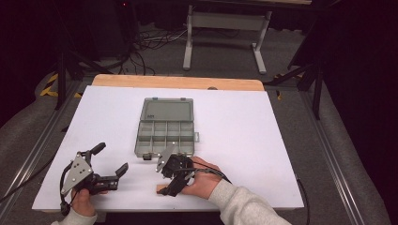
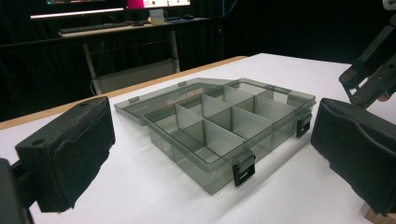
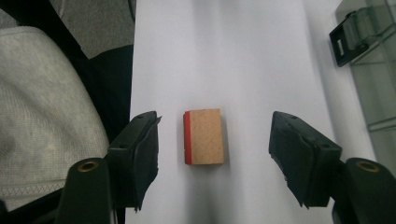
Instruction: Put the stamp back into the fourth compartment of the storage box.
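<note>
The white tabletop carries everything, and on it, toward the middle, sits a smoky clear compartment box with its lid laid flat open behind it and its dividers bare; two black latches hang at its near wall; the left tongs rest at the near left of the tabletop, jaws spread wide with nothing between them, looking toward the box from the side; the right tongs hang just above the near edge of the tabletop, in front of the box, with the jaws partly spread and standing on either side of a small wooden block without touching it; the block lies flat on the tabletop, one narrow side painted red, clear gaps showing between it and each pad; the step in hand looks like the pickup of this block; to do it well, the tongs should come down until the pads reach the block's sides rather than its top edge, stay centred so both pads meet it together, and close squarely on the red side and its opposite so the block does not twist or skid away; a firm but gentle squeeze should do, then a straight lift before any move toward a compartment.
</note>
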